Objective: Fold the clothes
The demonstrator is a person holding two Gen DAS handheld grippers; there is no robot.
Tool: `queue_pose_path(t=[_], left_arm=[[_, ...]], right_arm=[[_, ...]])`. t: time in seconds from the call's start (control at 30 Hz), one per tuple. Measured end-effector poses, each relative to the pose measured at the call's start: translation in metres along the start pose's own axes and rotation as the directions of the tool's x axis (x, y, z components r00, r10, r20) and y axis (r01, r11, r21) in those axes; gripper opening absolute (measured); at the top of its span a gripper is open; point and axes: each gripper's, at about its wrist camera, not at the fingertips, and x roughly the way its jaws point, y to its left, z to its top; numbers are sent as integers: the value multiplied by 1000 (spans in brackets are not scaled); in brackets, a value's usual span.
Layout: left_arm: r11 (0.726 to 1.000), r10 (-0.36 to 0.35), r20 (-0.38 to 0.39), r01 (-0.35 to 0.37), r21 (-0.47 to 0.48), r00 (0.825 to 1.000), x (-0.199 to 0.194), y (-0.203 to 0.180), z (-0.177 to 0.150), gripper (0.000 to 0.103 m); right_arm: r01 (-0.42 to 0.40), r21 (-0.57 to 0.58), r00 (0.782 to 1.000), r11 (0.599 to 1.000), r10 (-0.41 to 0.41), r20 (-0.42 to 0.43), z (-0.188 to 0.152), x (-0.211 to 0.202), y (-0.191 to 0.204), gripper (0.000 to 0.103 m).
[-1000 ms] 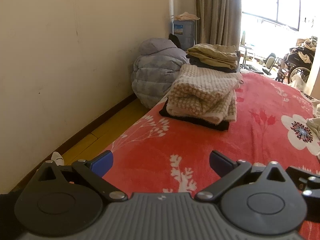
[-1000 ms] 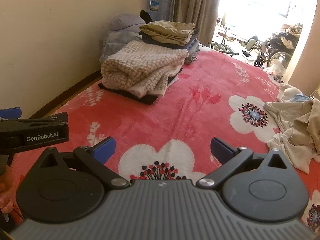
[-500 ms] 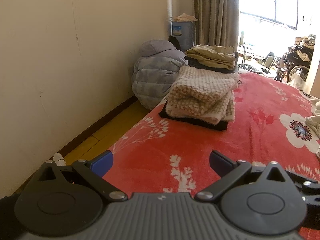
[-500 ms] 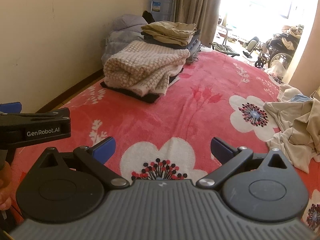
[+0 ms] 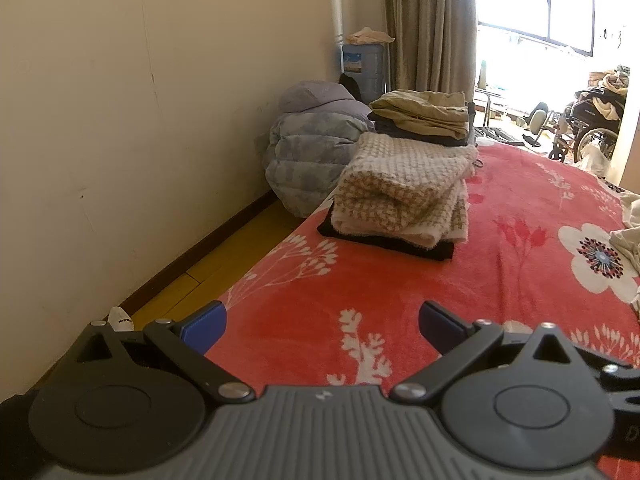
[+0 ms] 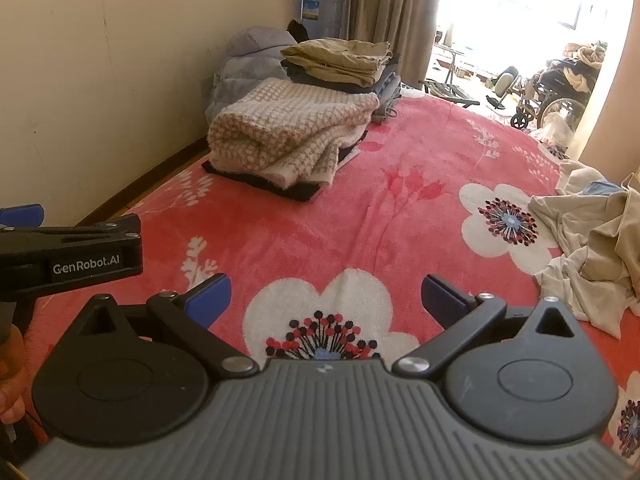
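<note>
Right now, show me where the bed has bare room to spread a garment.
Bare blanket lies between the folded stack by the wall and the unfolded clothes pile at the right edge. Both open grippers, left and right, hover over free blanket. Those two edges are crowded.

A bed covered by a red fleece blanket with white flowers (image 6: 360, 216) is seen. A folded beige knitted stack on a black garment (image 6: 292, 136) is laid near its wall side; crumpled cream clothes (image 6: 592, 248) are heaped at its right edge.

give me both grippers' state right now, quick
left gripper: open, holding nothing, above the red blanket.
right gripper: open, holding nothing.
</note>
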Motion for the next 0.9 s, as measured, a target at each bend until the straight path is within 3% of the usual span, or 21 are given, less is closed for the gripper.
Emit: queue_pose_path(t=[0.9], left_arm=[[1000,0,-25,0,-2,1000,6,1,-2,103]], right_arm=[[14,1,1000,1000,-14,-23,-1,5,2,102]])
